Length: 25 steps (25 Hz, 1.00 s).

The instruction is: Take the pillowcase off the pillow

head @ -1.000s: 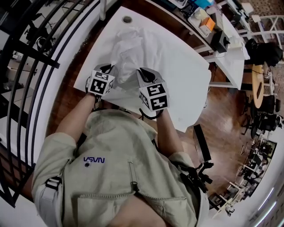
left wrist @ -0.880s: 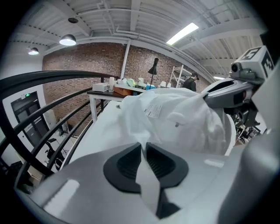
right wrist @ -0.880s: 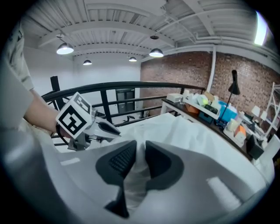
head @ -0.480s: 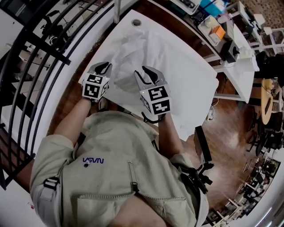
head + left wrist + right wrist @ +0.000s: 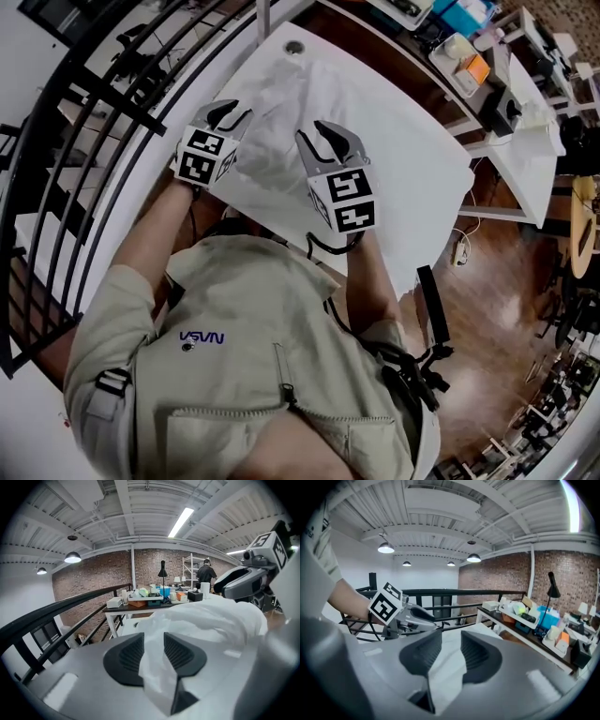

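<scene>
white table (image 5: pixel 412 178), head view: the crumpled pillowcase (image 5: pixel 277 131) lies between both grippers; it likely still covers the pillow.
left gripper view: left gripper (image 5: pixel 153 651) jaws just opening, cloth loose between them.
right gripper view: right gripper (image 5: pixel 450 656) likewise loosened around a fold.

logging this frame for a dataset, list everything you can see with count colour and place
table: one, white, centre of the head view
pillowcase: one, white, crumpled on the table
railing: one, black, beside the table
brick wall: one, red-brown, far end of the room
far table: one, dark top, cluttered, by the brick wall
desk lamp: one, black, at the far table
bystander: one, dark clothes, near a shelf
jacket: one, beige, bottom of the head view
left tool: one, grey, jaws just been opening, pillowcase cloth between them
right tool: one, grey, jaws just been opening, pillowcase cloth between them
</scene>
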Motion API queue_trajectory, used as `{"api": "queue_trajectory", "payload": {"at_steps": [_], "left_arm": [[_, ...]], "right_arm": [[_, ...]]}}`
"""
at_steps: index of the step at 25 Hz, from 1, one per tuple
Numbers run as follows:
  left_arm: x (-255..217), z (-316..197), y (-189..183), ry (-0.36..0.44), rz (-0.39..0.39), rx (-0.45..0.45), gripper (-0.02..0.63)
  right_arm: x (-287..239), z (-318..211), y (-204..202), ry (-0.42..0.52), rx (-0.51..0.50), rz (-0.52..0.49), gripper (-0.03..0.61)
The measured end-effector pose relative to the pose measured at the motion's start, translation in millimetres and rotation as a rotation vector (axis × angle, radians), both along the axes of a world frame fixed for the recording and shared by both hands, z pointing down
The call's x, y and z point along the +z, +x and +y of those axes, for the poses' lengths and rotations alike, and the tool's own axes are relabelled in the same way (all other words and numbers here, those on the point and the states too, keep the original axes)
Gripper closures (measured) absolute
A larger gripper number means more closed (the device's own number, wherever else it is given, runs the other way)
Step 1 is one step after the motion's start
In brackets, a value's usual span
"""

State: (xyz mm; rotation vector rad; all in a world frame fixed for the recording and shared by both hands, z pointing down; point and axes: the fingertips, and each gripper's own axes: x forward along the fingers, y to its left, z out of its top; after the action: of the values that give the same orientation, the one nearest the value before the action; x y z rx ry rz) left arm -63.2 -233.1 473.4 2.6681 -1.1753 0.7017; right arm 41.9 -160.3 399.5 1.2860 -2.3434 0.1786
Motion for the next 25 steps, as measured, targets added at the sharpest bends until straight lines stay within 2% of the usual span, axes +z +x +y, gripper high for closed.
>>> {"api": "queue_trajectory", "payload": {"at_steps": [6,16,25], "left_arm": [[-1.0,-23.4,34.6,-0.016,0.013,0.118,0.437],[21.9,-71.0,72.4,-0.078,0.055,0.368,0.437],[29.4,-69.7,113.6,-0.169,0.172,0.490,0.437]], "right_arm": [[6.3,-23.3,1.3,-0.020,0.036,0.075,0.451],[36.6,-101.8,19.9,-0.176,0.285,0.237,0.451],[72.0,-130.5,38.4,-0.309,0.427,0.406,0.451]]}}
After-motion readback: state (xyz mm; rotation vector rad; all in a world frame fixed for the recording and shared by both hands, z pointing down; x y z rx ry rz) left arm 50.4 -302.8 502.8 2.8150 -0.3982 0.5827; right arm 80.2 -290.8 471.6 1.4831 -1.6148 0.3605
